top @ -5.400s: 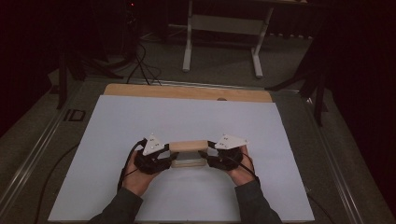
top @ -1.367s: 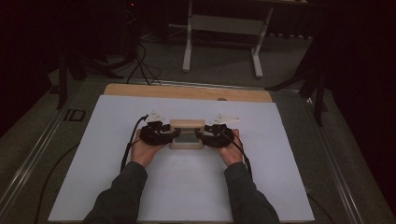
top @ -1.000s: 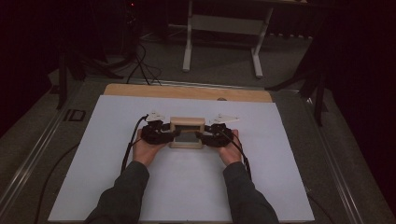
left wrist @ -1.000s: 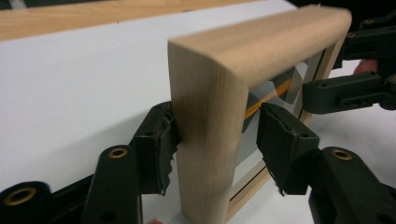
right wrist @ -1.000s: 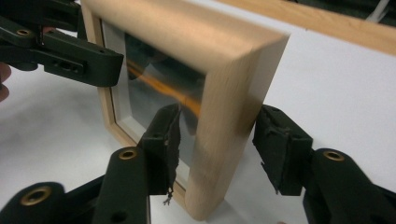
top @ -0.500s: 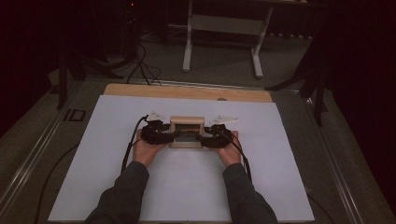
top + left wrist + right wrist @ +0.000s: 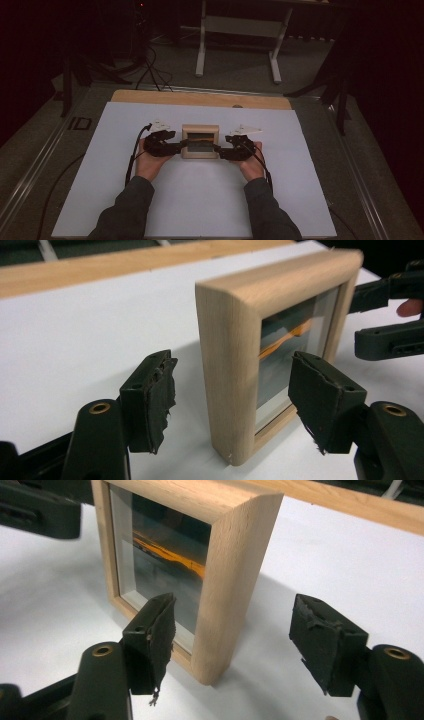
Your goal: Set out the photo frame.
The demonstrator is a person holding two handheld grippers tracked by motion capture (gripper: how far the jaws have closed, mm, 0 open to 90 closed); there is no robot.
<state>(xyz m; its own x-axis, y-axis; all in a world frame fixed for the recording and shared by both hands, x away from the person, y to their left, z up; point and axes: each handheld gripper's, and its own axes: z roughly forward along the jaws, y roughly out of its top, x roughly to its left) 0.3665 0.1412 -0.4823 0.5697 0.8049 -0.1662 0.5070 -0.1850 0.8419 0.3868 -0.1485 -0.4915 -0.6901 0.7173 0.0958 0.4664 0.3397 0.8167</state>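
You worked in a dim room, its edges lost in darkness. Beyond your table (image 7: 320,200), white-topped with a bare wooden strip (image 7: 200,98) along the far edge, lay grey floor (image 7: 235,75) with a pale metal stand (image 7: 240,35). Black cables (image 7: 150,70) trailed left of it.

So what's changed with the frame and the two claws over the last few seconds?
The wooden frame was lying flat between the claws nearer the person; it has been carried farther up the table and stood upright on its edge. Both the left claw and right claw now stand open around its sides, having let go. The white sheet is unchanged.
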